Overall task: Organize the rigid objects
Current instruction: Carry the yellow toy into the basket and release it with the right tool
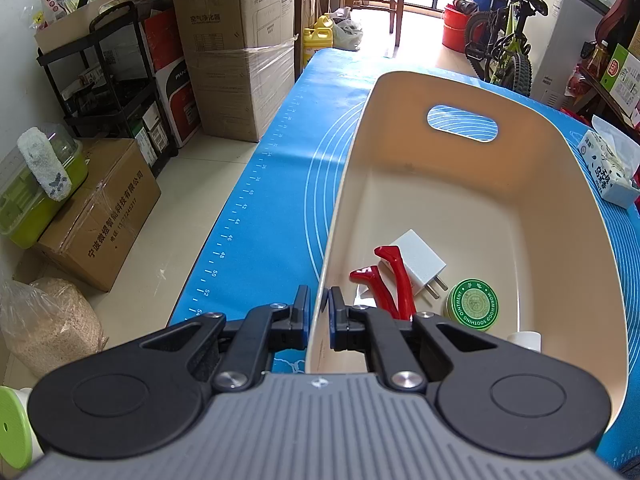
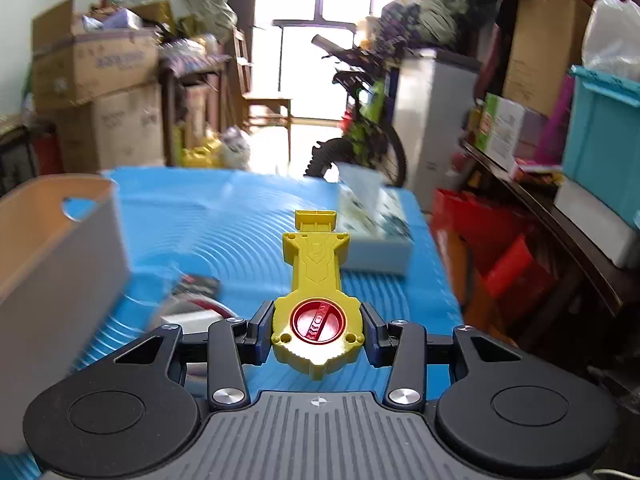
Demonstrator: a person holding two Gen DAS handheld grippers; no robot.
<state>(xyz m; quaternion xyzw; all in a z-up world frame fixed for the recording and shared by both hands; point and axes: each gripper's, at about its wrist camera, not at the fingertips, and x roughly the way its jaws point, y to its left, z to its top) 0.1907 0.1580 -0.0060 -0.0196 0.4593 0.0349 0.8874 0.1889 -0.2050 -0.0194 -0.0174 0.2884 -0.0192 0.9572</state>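
Note:
My left gripper (image 1: 319, 312) is shut on the near left wall of a cream plastic bin (image 1: 472, 92) that stands on the blue mat. In the bin lie a white plug adapter (image 1: 418, 262), red-handled pliers (image 1: 394, 280) and a round green ointment tin (image 1: 475, 305). My right gripper (image 2: 316, 330) is shut on a yellow toy launcher with a red dial (image 2: 316, 276), held above the mat. The bin also shows in the right wrist view (image 2: 60, 240) at the left. A blurred dark and white object (image 2: 192, 298) lies on the mat beside it.
A tissue box (image 1: 608, 172) sits on the blue mat (image 1: 280, 184) right of the bin; it also shows in the right wrist view (image 2: 376, 232). Cardboard boxes (image 1: 240, 48) and a black shelf (image 1: 108, 80) stand left of the table. A bicycle (image 1: 508, 40) stands beyond it.

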